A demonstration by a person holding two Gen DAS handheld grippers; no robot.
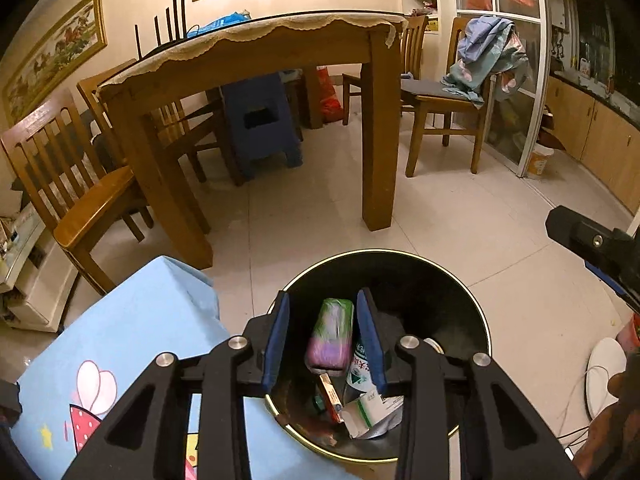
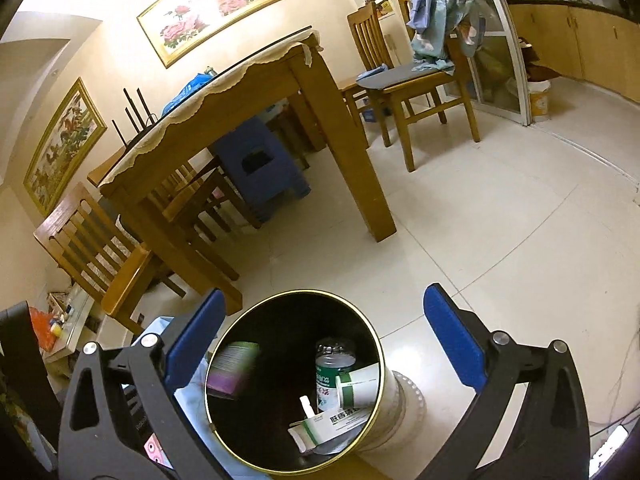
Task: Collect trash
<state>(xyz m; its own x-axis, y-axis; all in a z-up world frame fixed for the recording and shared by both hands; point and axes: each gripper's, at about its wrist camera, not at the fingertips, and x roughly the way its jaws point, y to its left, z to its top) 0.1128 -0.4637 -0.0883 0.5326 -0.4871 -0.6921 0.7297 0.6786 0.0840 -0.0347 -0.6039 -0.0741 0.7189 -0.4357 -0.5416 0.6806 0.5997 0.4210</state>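
While the left gripper (image 1: 323, 338) hangs over the round black bin (image 1: 476, 312) with its thin gold rim, its blue-padded jaws stand apart on either side of a green-and-purple packet (image 1: 331, 334); the pads do not appear to press it, and the packet looks blurred, as if loose above the bin's dark inside. Below it lie a clear plastic bottle with a green label (image 1: 359, 372), a small red-edged carton (image 1: 331, 394) and a white-and-green cardboard box (image 1: 370, 410). A light blue cloth with a cartoon print (image 1: 132, 344) covers the counter just left of the bin. Part of the right gripper (image 1: 592, 244) juts in at the right edge.

In the right wrist view, the right gripper (image 2: 324, 334) has its jaws released wide, nothing between them, framing the bin (image 2: 240, 320) on the pale tiled floor (image 2: 500, 240). The packet (image 2: 234, 368), motion-smeared, sits against the bin's left inner wall; the bottle (image 2: 334, 364) and the box (image 2: 332, 424) rest at the bottom right.
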